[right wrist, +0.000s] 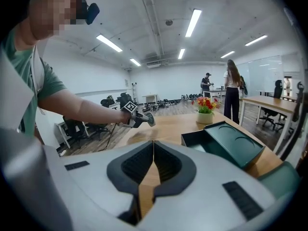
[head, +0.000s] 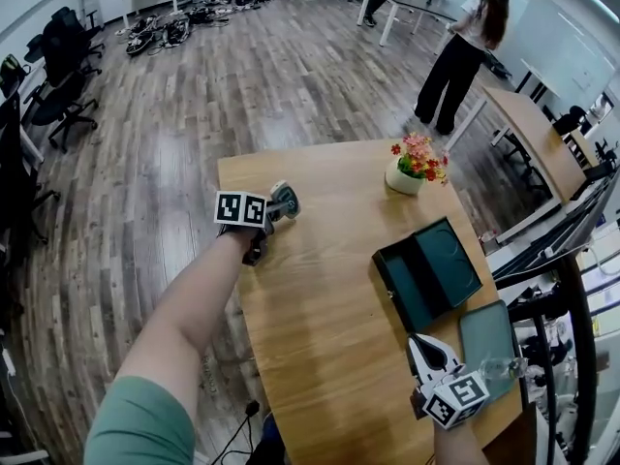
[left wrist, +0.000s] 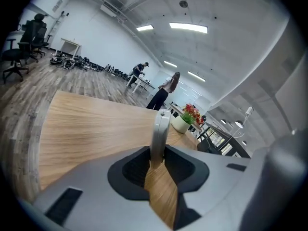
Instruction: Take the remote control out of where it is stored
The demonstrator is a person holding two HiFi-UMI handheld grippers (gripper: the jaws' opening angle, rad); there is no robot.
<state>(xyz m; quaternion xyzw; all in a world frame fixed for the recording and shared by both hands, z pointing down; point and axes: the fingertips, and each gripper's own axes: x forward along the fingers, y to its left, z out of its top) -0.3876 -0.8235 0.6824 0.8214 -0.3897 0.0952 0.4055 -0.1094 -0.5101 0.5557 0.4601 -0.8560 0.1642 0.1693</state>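
- While your left claw is clamped on it, the slim pale-grey remote control with a rounded end stands edge-on between the jaws. It is over the counter's left edge, well apart from the open dark green box.
- Your right claw has its jaws together on nothing, near that box.
- You work at a light wooden counter bearing a white pot of red and orange flowers. Grey-brown plank floor surrounds it, and a person in dark trousers stands beyond.
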